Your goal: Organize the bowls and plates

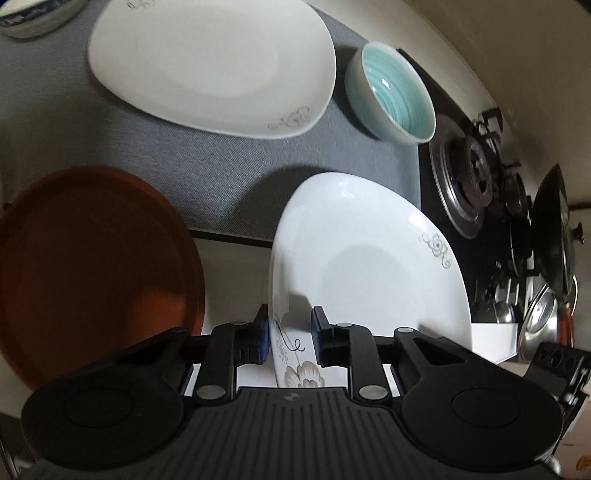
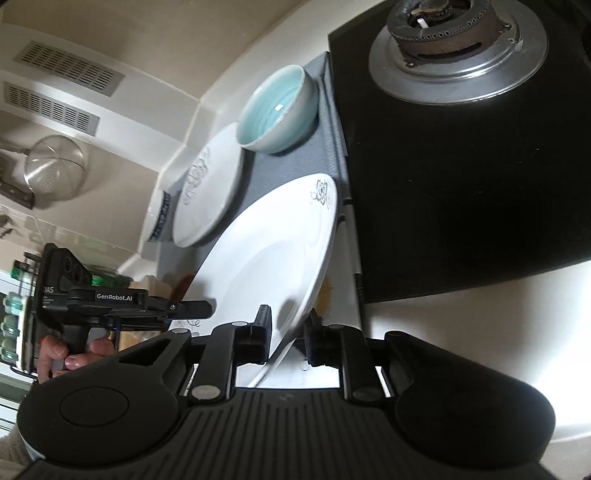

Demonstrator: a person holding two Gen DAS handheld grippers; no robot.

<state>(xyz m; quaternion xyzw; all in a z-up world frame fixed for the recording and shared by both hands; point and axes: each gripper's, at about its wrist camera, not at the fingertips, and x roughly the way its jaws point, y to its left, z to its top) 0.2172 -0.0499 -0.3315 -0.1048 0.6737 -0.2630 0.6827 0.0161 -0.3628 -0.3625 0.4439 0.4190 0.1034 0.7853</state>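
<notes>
A white flower-patterned plate (image 1: 373, 266) is held off the grey mat (image 1: 207, 162) between both grippers. My left gripper (image 1: 290, 338) has its jaws on either side of the plate's near rim, with a gap showing on the right side. My right gripper (image 2: 287, 338) straddles the opposite rim of the same plate (image 2: 273, 254), jaws close around it. A second white plate (image 1: 210, 62) lies on the mat, also seen in the right wrist view (image 2: 207, 195). A teal bowl (image 1: 391, 92) stands beside it (image 2: 277, 110). A brown round plate (image 1: 92, 266) sits at the left.
A blue-and-white bowl (image 1: 33, 14) sits at the far left corner of the mat (image 2: 157, 218). A gas stove burner (image 1: 469, 173) lies to the right (image 2: 454, 48), with a black wok (image 1: 554, 236) and a kettle (image 1: 539, 317) beyond. A strainer (image 2: 55, 168) hangs on the wall.
</notes>
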